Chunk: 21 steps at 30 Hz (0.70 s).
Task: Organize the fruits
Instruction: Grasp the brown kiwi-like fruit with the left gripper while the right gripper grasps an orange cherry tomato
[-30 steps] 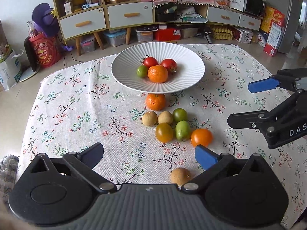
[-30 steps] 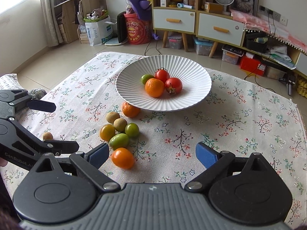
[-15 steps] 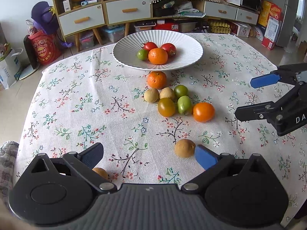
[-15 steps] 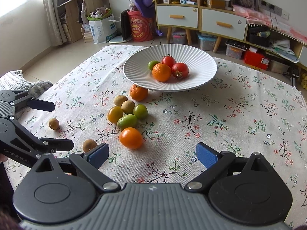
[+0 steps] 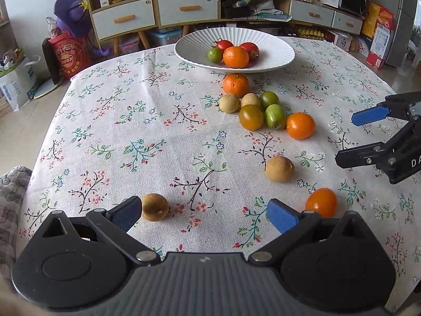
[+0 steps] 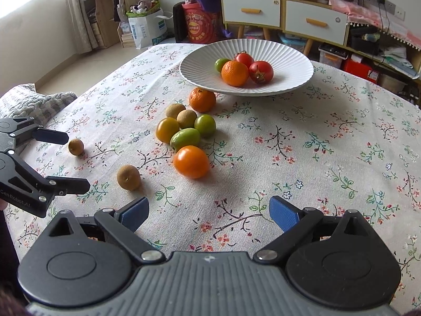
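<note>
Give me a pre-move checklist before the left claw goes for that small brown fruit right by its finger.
1. Left claw open and empty: ok.
2. Small round brown fruit loose on the floral tablecloth, nothing on it: ok.
3. Fruit centred between the fingers: not ok, it sits against the left finger.
4. Right claw clear of this spot: ok.
5. Room in the white ribbed plate: ok.
6. Fruit's firmness: cannot tell.

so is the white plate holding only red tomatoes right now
No, the white plate also holds an orange mandarin and a green fruit beside two red tomatoes.
</note>
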{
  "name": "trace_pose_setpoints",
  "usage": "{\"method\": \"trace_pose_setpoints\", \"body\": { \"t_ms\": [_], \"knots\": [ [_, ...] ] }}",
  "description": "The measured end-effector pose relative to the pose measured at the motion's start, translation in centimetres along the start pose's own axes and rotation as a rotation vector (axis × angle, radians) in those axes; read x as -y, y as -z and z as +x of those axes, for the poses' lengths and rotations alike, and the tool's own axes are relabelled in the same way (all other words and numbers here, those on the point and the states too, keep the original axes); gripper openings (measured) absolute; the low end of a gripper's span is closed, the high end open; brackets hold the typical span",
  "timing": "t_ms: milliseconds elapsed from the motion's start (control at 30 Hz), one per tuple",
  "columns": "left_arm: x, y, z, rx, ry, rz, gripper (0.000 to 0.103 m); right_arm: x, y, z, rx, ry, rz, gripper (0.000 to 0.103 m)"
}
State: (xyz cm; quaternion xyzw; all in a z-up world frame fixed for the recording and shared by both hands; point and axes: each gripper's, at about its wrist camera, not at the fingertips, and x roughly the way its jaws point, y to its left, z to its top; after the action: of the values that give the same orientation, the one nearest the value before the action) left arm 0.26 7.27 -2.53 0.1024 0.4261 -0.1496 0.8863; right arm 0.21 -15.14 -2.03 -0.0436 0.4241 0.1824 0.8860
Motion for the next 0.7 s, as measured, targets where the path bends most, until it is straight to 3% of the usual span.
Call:
{"method": "trace_pose_setpoints", "body": {
  "t_ms": [433, 700],
  "knots": [
    [-2.6, 1.3, 1.2, -0.002, -0.024, -0.084, 0.098, -1.0, 0.2, 2.0, -0.024, 0.019, -0.037, 0.097],
    [-3.1, 1.4, 1.1, 0.010, -0.013, -0.105, 0.095, -1.3, -0.5, 2.5, -0.007, 0.028, -0.053, 0.086]
  ]
}}
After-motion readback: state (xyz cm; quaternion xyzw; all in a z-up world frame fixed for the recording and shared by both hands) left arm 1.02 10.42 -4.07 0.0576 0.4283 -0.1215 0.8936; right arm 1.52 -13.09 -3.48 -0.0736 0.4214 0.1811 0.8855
